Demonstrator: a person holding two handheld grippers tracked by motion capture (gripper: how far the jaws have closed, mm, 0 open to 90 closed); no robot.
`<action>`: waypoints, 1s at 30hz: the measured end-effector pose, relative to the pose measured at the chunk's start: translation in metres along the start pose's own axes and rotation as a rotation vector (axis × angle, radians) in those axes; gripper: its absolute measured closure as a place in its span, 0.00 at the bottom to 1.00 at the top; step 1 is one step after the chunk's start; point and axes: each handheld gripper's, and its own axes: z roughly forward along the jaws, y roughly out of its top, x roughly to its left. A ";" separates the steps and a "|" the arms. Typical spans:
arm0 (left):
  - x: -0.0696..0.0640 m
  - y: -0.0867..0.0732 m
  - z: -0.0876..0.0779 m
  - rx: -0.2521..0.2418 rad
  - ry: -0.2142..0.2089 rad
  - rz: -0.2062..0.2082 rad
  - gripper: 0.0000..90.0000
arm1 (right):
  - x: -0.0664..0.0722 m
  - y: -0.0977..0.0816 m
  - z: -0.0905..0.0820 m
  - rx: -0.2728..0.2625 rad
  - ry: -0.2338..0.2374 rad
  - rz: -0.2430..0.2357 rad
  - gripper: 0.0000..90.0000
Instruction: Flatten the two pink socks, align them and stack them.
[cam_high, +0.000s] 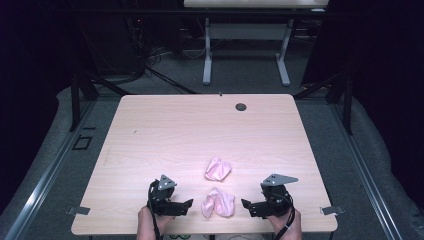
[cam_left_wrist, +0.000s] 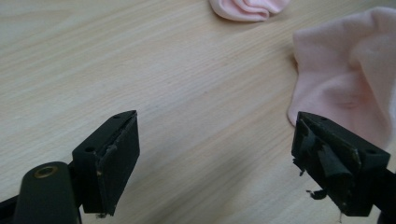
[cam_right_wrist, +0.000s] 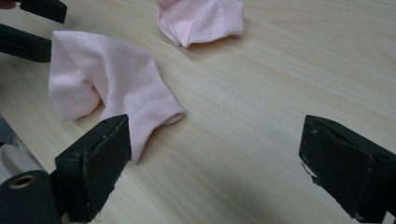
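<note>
Left gripper (cam_high: 189, 204) low at near table edge, jaws apart, nothing between, pointing right toward nearer crumpled pale pink fabric sock (cam_high: 218, 203). Right gripper (cam_high: 245, 204) opposite, pointing left, jaws spread, bare wood between. Nearer sock lying between the two grippers, apart from both, one end just beside a right gripper jaw in right gripper view. Second bunched pale pink fabric sock (cam_high: 218, 169) farther up, near the first, not touching. Both on light wooden rectangular table (cam_high: 165, 135). Small dark round grommet (cam_high: 241, 106) near far edge.
</note>
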 end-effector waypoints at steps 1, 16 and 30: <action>-0.003 0.000 0.002 0.003 -0.004 -0.001 0.20 | 0.003 0.000 0.002 0.001 0.001 0.002 0.14; -0.042 0.014 0.025 0.072 -0.063 0.151 0.53 | 0.031 0.008 0.039 0.123 0.046 -0.055 0.53; -0.062 0.013 0.029 0.096 -0.034 0.285 0.89 | 0.038 0.005 0.052 0.157 0.045 -0.084 0.69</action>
